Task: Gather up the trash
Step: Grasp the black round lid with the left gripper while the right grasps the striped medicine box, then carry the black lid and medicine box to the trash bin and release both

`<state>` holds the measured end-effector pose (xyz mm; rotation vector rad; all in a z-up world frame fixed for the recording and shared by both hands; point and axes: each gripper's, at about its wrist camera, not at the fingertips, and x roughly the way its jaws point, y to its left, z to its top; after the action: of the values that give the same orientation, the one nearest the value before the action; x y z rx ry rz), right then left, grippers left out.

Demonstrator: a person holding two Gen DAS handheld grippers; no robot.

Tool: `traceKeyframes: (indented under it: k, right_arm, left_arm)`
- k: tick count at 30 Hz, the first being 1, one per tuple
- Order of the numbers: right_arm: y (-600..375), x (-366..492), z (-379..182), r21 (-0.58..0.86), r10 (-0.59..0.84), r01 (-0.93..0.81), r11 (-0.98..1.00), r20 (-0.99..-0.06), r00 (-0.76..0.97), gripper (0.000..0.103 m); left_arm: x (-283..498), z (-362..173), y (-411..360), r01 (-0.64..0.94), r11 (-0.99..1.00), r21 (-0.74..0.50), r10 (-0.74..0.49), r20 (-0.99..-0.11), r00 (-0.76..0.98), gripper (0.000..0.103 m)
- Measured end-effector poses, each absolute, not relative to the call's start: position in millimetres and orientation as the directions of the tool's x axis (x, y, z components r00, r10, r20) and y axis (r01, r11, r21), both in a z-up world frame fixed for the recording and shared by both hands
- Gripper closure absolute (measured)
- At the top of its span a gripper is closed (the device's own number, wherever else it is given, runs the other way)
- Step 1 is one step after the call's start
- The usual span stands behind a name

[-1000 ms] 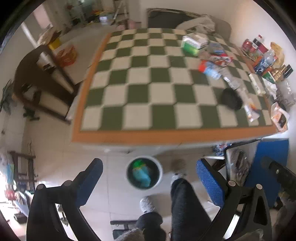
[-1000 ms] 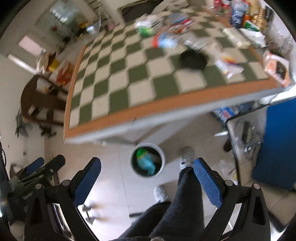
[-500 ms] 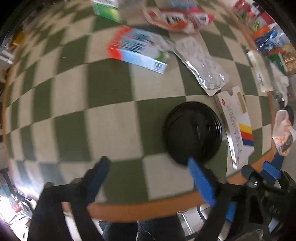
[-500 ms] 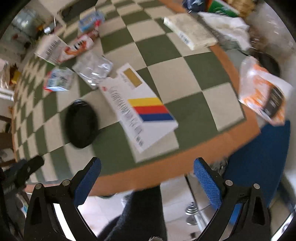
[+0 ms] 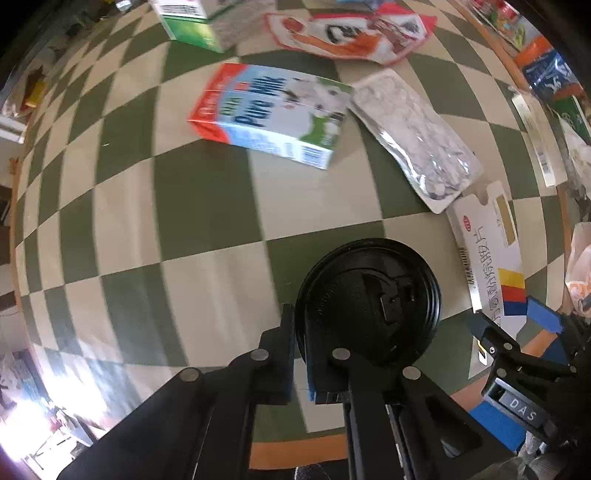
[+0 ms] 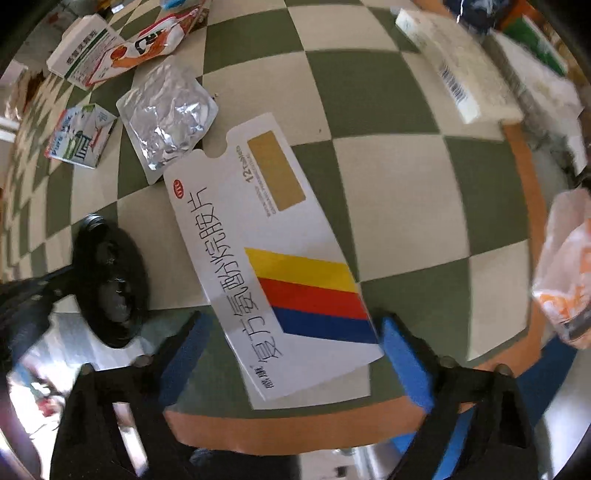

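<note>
A round black plastic lid lies on the green-and-cream checkered table near its front edge. My left gripper points down and is shut, pinching the lid's left rim. Just right of the lid lies a flat white medicine box with yellow, red and blue stripes. My right gripper straddles the box's near end and its jaws are closing. The right pad meets the box's corner, while a gap remains at the left pad. The lid also shows at the left of the right wrist view.
Farther back lie a milk carton, a silver foil pouch, an orange-and-white wrapper and a green-and-white box. A long white box and an orange-and-white bag sit at the right. The table's orange edge is close below.
Both grippers moved from above the floor bin down over the table. The left closed on the lid's rim. The right narrowed around the striped box.
</note>
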<state>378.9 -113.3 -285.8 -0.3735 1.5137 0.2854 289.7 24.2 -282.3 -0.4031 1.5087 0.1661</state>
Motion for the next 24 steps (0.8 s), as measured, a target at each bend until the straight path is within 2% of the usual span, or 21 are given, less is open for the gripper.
traceKeyframes:
  k: [11, 12, 16, 22, 24]
  right_arm:
    - [-107.8, 348.4, -251.5, 0.047, 0.075, -0.365, 0.93, -0.995, 0.063, 0.022]
    - [-104.7, 343.0, -248.0, 0.061, 0.09, -0.368, 0.928, -0.994, 0.063, 0.022]
    - [-88.6, 315.9, -239.7, 0.095, 0.133, -0.385, 0.918, -0.989, 0.072, 0.023]
    - [-60.4, 267.7, -229.1, 0.096, 0.155, -0.399, 0.912, -0.981, 0.118, 0.023]
    - [-48.8, 258.1, -241.2, 0.065, 0.115, -0.412, 0.909, -0.989, 0.098, 0.023]
  left_arm:
    - [245.9, -221.4, 73.0, -0.417, 0.9, -0.128, -0.062, -0.984, 0.167, 0.102]
    - [244.5, -222.3, 70.8, -0.444, 0.894, -0.053, 0.015, -0.989, 0.148, 0.102]
    - [213.7, -207.6, 80.3, -0.492, 0.87, -0.048, 0.046, -0.983, 0.176, 0.102]
    - [179.6, -240.3, 113.3, -0.535, 0.843, -0.059, 0.05, -0.981, 0.186, 0.102]
    - [172.9, -256.5, 122.1, -0.55, 0.834, -0.056, 0.046, -0.984, 0.17, 0.102]
